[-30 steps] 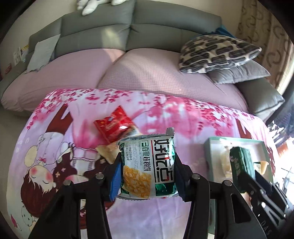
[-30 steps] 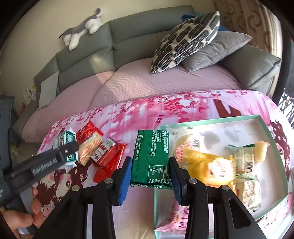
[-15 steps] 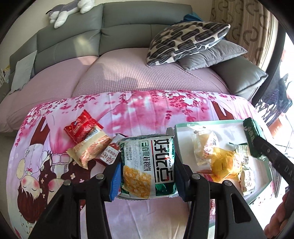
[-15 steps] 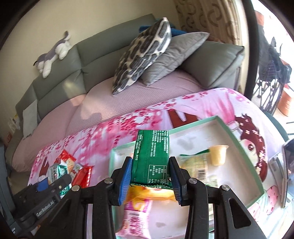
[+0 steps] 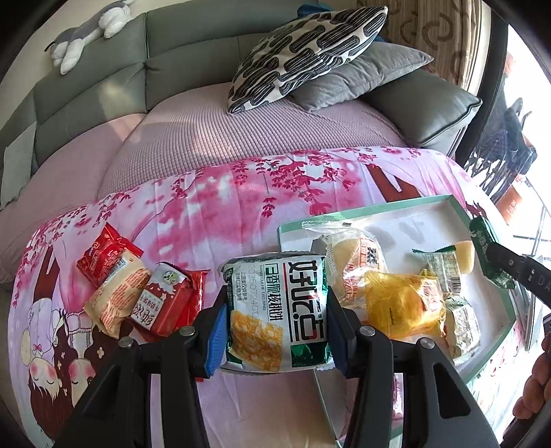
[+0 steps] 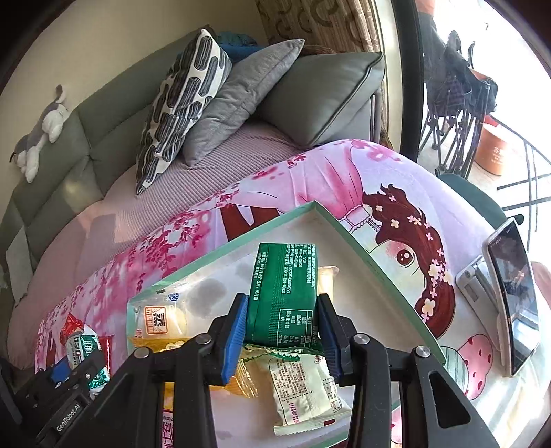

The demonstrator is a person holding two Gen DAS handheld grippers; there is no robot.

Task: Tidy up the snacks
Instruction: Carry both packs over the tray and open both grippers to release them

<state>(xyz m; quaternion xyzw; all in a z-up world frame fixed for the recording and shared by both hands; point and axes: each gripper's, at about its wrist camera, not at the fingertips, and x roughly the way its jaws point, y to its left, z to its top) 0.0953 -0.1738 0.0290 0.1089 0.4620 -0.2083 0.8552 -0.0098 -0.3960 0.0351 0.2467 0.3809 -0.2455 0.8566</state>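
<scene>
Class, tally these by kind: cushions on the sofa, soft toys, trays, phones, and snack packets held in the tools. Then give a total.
Cushions: 3
Soft toys: 1
Trays: 1
Phones: 1
Held packets: 2
Total: 8

Tray [image 5: 361,211]: one. Cushions [image 5: 306,51]: three. Loose snack packets [image 5: 113,299] outside tray: perhaps four.

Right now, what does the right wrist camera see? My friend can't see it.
The right hand-held gripper holds a green snack packet over a white tray with other snacks in it. The tray sits on a pink cartoon cloth, with a phone on a stand beside it.
</scene>
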